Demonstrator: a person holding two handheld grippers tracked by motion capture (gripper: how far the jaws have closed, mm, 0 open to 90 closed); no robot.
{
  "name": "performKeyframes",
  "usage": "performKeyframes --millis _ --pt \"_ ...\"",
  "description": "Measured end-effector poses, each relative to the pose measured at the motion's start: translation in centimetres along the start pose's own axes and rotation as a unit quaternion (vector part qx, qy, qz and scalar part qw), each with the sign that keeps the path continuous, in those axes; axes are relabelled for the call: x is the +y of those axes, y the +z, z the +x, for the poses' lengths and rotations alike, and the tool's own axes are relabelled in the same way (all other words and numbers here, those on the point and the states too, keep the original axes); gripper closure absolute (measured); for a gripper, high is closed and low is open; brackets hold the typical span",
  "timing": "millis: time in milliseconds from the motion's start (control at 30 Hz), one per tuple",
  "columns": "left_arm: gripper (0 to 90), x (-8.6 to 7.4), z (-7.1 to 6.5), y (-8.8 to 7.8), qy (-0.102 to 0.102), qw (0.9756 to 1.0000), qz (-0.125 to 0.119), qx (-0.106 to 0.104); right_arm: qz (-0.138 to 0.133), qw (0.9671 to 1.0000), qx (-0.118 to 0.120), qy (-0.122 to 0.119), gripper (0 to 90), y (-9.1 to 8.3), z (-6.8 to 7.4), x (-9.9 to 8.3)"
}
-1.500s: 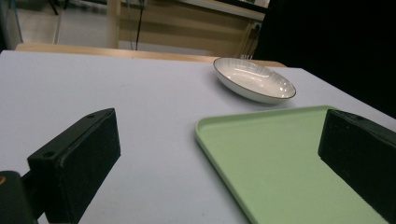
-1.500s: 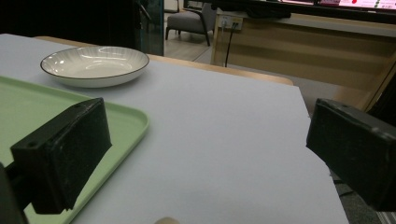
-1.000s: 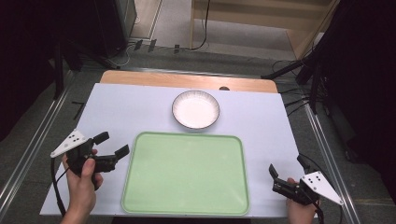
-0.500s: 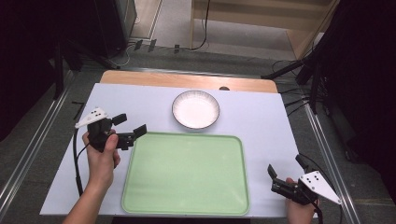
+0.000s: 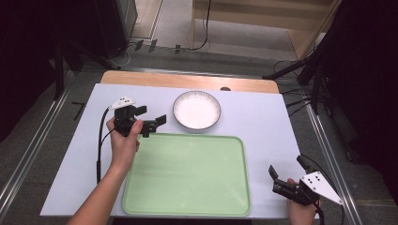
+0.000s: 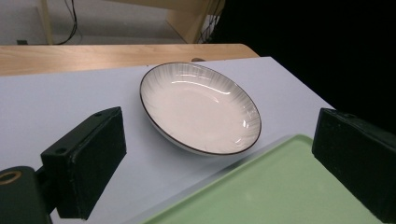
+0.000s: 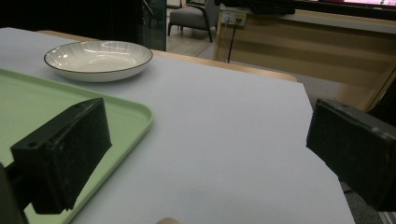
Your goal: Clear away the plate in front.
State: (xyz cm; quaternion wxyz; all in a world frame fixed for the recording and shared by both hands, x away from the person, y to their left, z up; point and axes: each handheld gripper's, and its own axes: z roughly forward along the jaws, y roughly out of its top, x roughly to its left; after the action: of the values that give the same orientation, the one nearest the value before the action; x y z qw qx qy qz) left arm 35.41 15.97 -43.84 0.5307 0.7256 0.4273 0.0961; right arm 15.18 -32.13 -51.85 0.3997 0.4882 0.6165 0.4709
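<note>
Since a second ago my left gripper (image 5: pixel 157 123) has travelled up from the counter's near left side to the tray's far left corner, while my right gripper (image 5: pixel 286 174) has stayed put at the near right. From the high view I see the left one held just above the counter (image 5: pixel 263 117), its jaws spread wide and empty, pointing toward the white bowl (image 5: pixel 196 110), which sits just beyond the far edge of the light green tray (image 5: pixel 187 176) and apart from it. In the left gripper view the bowl (image 6: pixel 200 108) lies between my jaws but farther off, with bare counter in front of it and the tray's corner (image 6: pixel 280 186) cutting in at lower right. My right gripper also stands parted with nothing between its jaws, just off the tray's right edge. In the right gripper view the tray's rim (image 7: pixel 140 116) and the distant bowl (image 7: pixel 98 58) lie to the left, bare counter ahead.
</note>
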Motion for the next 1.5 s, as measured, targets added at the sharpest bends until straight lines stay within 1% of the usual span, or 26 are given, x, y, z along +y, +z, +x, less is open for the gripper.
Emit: performKeyframes --millis 67,100,133,367,400,433,467,500,533,600,633,767,833,967,1033,1067,1100,1133,1167,1200,1267,1300,1400,1433,1500 --pt "4.4 0.1 0.1 0.7 -0.008 1.0 0.001 0.0 0.001 1.0 0.0 0.0 0.0 0.0 0.0 0.0" --pt "5.1 0.1 0.3 1.3 -0.015 0.9999 0.001 -0.001 0.001 1.0 -0.001 -0.001 0.0 0.1 0.0 -0.1" --pt "5.1 0.1 0.3 1.3 -0.015 0.9999 0.001 -0.001 0.001 1.0 -0.001 -0.001 0.0 0.1 0.0 -0.1" --pt "5.7 0.4 0.8 3.5 -0.025 0.9996 0.012 0.009 0.004 1.0 0.003 -0.002 0.0 0.1 0.1 -0.1" --pt "6.1 0.4 0.8 3.7 -0.027 0.9995 0.014 0.012 0.003 1.0 0.003 -0.002 0.0 0.1 0.1 -0.1" --pt "8.3 0.4 0.9 4.4 -0.028 0.9994 0.018 0.013 0.004 1.0 0.004 -0.002 0.0 0.1 0.1 -0.2" --pt "9.9 0.4 1.0 4.6 -0.026 0.9993 0.022 0.015 0.004 1.0 0.004 -0.002 0.0 0.1 0.1 -0.2" --pt "11.6 0.4 1.0 4.6 -0.026 0.9993 0.022 0.015 0.004 1.0 0.004 -0.002 0.0 0.1 0.1 -0.2" --pt "12.8 0.4 1.1 5.0 -0.03 0.9991 0.025 0.015 0.004 1.0 0.004 -0.002 0.0 0.1 0.1 -0.2" --pt "13.1 0.4 1.2 5.5 -0.034 0.9989 0.028 0.014 0.004 1.0 0.004 -0.002 0.0 0.1 0.1 -0.2" --pt "13.5 0.4 1.3 5.7 -0.039 0.9987 0.029 0.014 0.003 1.0 0.004 -0.004 0.0 0.2 0.1 -0.2" --pt "14.1 0.3 1.6 6.7 -0.043 0.9982 0.036 0.019 0.007 1.0 0.005 -0.002 0.0 0.3 0.2 -0.2" --pt "14.3 0.4 1.8 7.3 -0.052 0.9977 0.037 0.022 0.008 0.9999 0.007 -0.001 0.0 0.3 0.3 -0.3" --pt "14.8 0.6 2.0 7.9 -0.055 0.9972 0.042 0.027 0.009 0.9999 0.007 -0.002 0.0 0.3 0.3 -0.3" --pt "15.2 0.6 2.1 8.4 -0.056 0.9965 0.051 0.036 0.008 0.9999 0.007 -0.002 0.0 0.3 0.3 -0.3" --pt "17.0 0.7 2.2 8.8 -0.054 0.9957 0.061 0.042 0.009 0.9999 0.007 -0.002 0.0 0.3 0.2 -0.3" --pt "17.0 0.7 2.3 9.1 -0.058 0.9949 0.066 0.049 0.009 0.9999 0.007 -0.002 0.0 0.3 0.2 -0.3" --pt "19.0 0.7 2.3 9.3 -0.062 0.994 0.072 0.054 0.008 0.9999 0.007 -0.002 0.0 0.3 0.2 -0.3" --pt "21.3 0.7 2.4 9.7 -0.066 0.9931 0.078 0.056 0.008 0.9999 0.007 -0.001 0.0 0.2 0.2 -0.3" --pt "22.5 0.7 2.4 9.7 -0.066 0.9931 0.078 0.056 0.008 0.9999 0.007 -0.001 0.0 0.2 0.2 -0.3" --pt "24.2 0.7 2.4 10.0 -0.073 0.992 0.086 0.056 0.009 0.9999 0.006 -0.001 0.0 0.3 0.2 -0.3" --pt "26.7 0.7 2.4 10.2 -0.077 0.9914 0.088 0.06 0.011 0.9999 0.007 0.001 0.0 0.2 0.2 -0.3" --pt "29.3 0.5 2.6 10.6 -0.087 0.9896 0.093 0.066 0.011 0.9999 0.006 0.001 0.0 0.2 0.2 -0.3" --pt "31.6 0.5 2.7 10.8 -0.088 0.9887 0.097 0.073 0.01 0.9999 0.007 -0.001 0.0 0.2 0.2 -0.3" --pt "34.8 0.4 2.9 11.0 -0.084 0.9873 0.101 0.09 0.01 0.9999 0.007 -0.001 0.0 0.2 0.3 -0.4"
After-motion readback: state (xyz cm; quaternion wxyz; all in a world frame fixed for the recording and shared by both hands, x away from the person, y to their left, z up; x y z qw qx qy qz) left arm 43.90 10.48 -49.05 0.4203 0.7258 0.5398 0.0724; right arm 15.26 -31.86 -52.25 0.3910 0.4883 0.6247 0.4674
